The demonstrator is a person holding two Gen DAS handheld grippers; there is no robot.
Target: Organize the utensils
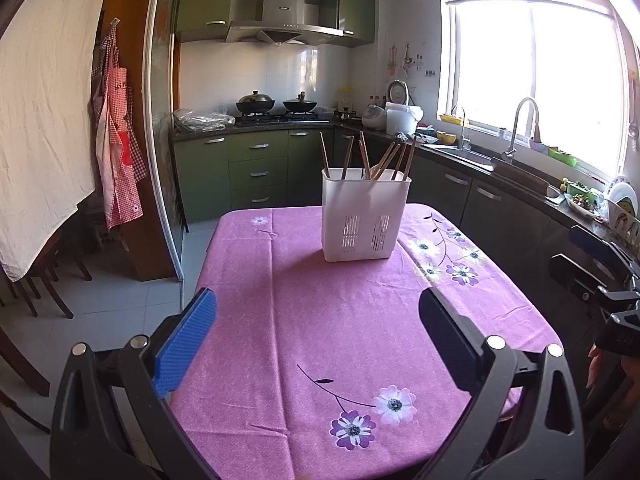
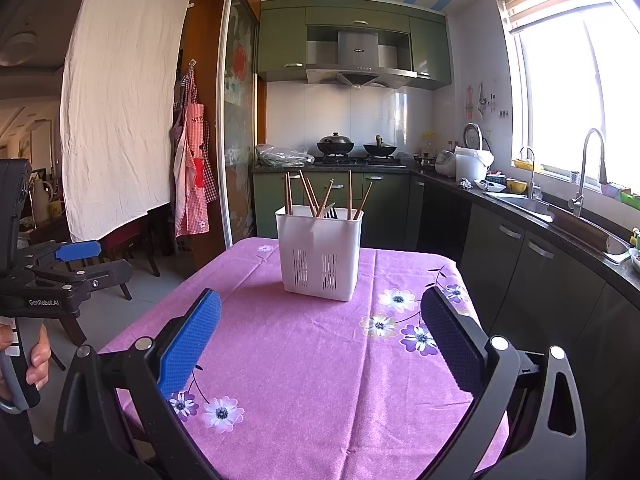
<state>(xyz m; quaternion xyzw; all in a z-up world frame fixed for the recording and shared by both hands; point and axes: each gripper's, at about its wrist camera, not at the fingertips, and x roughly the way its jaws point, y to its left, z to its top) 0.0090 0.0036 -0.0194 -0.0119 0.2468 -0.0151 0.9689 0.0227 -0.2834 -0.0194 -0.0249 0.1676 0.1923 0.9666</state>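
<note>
Fingers spread wide and empty: the left gripper [image 1: 318, 334] and the right gripper [image 2: 320, 336] hover over the near end of a kitchen table, jaws parted with nothing between the blue pads, each held by a person whose hand [image 2: 38, 356] is partly visible at the frame's edge. The object of the job, a white slotted utensil holder [image 1: 366, 216], stands upright toward the far end of the table, well apart from both tools. A cluster of wooden chopsticks [image 1: 376, 156] already sits inside it, leaning at loose angles; from the right wrist view a dark item among them is too small to identify. No loose utensils can be seen on the tabletop, which suggests the sorting is either largely finished or that what remains is tidying the sticks within the holder; whether they are spread across separate compartments cannot be told from here. The table wears a pink tablecloth [image 1: 320, 320] printed with purple and white flowers, lying smooth apart from a few fold creases. Behind it runs a green-cabinet kitchen: two dark woks [image 1: 256, 102] on the hob under a steel range hood [image 1: 280, 28], a sink with a tall faucet [image 1: 520, 124] beneath a bright window, and a red checked apron [image 1: 116, 140] hanging beside a white sheet at left
</note>
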